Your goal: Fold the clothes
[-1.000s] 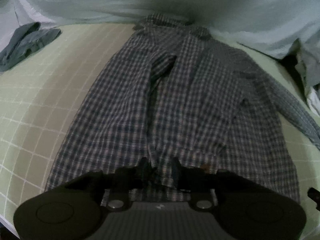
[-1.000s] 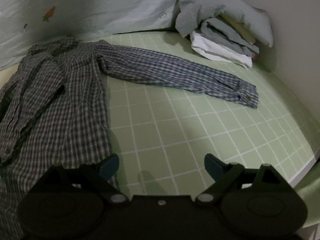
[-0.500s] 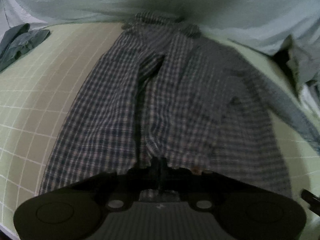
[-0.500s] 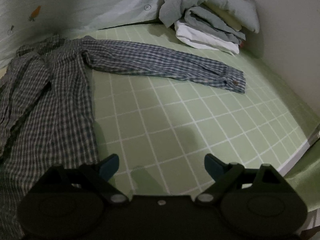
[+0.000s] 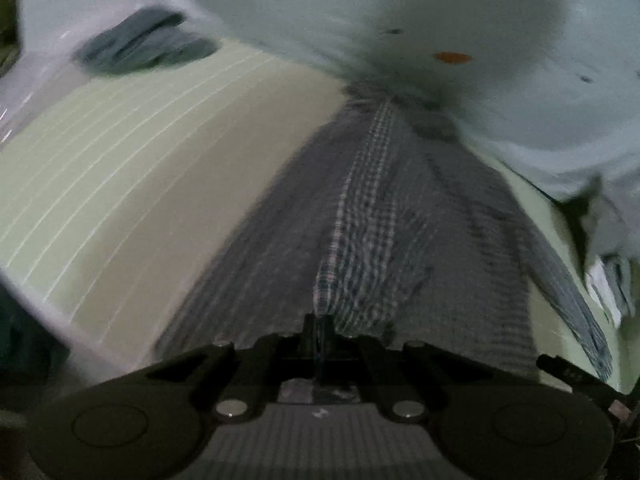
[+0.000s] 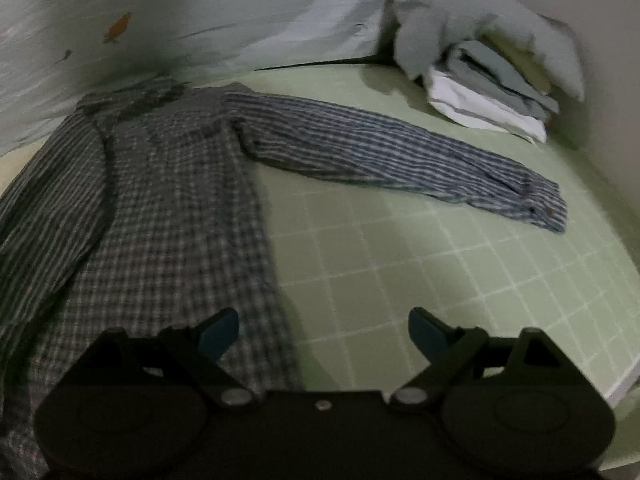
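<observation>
Plaid shirt (image 6: 172,200) of thin woven check cloth lies flat on the pale green grid-lined bed sheet (image 6: 420,272), one long sleeve (image 6: 400,160) stretched out toward a stack of folded clothes (image 6: 488,92) in the far corner. Left tool (image 5: 319,330) is pinched together on the shirt's front hem, raising a narrow ridge of fabric, view blurred. Right tool (image 6: 323,330) hangs with its blue-tipped fingers (image 6: 219,332) spread apart over the shirt's side edge, gripping nothing.
</observation>
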`<state>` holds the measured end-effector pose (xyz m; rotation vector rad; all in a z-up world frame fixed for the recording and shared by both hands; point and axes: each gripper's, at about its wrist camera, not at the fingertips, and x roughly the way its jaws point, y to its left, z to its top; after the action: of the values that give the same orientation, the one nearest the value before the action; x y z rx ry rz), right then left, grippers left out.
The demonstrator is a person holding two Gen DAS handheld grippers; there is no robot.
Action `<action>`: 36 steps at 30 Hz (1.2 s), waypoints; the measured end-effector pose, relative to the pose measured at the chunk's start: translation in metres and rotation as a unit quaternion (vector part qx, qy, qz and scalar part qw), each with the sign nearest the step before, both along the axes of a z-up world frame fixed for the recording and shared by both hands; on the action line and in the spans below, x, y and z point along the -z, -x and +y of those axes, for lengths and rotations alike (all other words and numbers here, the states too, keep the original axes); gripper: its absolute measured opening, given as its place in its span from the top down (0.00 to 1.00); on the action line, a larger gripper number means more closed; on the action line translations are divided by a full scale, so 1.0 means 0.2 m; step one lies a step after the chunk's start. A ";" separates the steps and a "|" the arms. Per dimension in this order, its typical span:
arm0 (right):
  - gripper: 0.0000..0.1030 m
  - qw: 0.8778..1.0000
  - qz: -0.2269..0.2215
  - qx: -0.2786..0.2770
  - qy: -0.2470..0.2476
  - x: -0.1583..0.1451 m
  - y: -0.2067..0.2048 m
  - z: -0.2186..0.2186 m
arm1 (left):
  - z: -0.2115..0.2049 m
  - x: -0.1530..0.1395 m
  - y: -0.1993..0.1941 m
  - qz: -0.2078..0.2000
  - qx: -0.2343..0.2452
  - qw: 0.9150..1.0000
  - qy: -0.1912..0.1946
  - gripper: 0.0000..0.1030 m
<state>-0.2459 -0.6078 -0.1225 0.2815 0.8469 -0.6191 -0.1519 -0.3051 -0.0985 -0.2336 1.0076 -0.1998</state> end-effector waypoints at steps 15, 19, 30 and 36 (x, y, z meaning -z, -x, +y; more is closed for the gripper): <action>0.06 0.999 -0.036 0.002 0.001 -0.14 -0.09 0.08 | 0.01 -0.17 -0.36 -0.019 -0.021 0.999 -0.038 0.30; 0.00 1.000 -0.024 -0.006 0.014 -0.15 -0.14 -0.04 | -0.13 -0.29 -0.47 -0.069 0.002 0.997 -0.029 0.19; 0.00 0.994 0.005 0.096 0.059 0.05 -0.06 -0.78 | -0.61 -0.27 -0.72 -0.101 0.046 0.990 -0.091 0.14; 0.00 0.984 -0.029 0.154 0.079 0.14 0.05 -1.09 | -0.71 -0.23 -0.72 -0.116 0.069 0.984 -0.118 0.12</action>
<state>-0.2551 -0.8267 -0.1514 0.2869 0.6991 -0.9582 -0.0072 -0.4472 -0.0531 0.0761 0.8070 -0.2260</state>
